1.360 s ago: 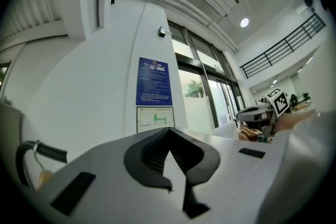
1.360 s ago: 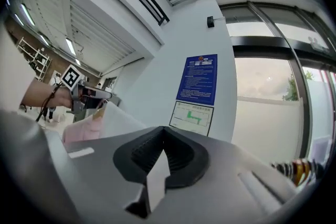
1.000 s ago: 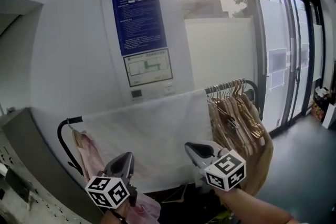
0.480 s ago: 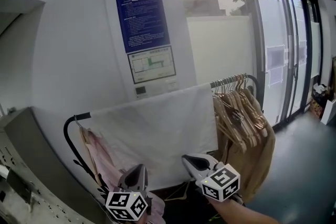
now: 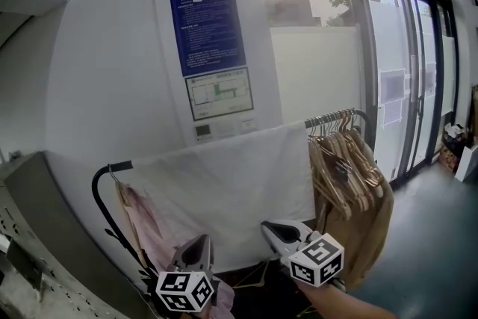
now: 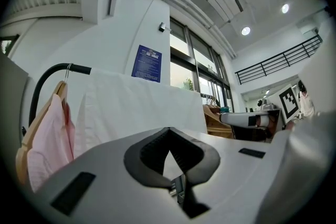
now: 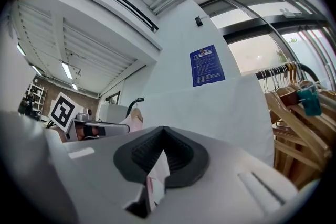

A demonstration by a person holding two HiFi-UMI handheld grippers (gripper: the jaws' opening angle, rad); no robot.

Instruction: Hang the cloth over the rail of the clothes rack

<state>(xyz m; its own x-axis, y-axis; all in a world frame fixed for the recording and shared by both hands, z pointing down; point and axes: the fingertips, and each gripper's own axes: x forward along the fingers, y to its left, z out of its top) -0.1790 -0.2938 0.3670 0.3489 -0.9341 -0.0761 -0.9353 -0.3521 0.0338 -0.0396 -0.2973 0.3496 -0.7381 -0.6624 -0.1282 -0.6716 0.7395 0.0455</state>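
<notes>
Head view: a white cloth is draped over the rail of the clothes rack. It is spread flat between a pink garment on a hanger and a bunch of wooden hangers. The left gripper and right gripper sit low, well apart from the fabric.

Left gripper view: the jaws meet at their tips with nothing between them. Beyond them the cloth hangs from the black rail, just beside the pink garment.

Right gripper view: the jaws are likewise closed. A pale sliver shows through the gap behind the pads, most likely background, and nothing appears gripped. The cloth fills the middle distance, with the hangers to its right.

Judged from these views, the hanging looks done and both grippers are free of the fabric. Little seems left, except perhaps evening out the drape.
</notes>
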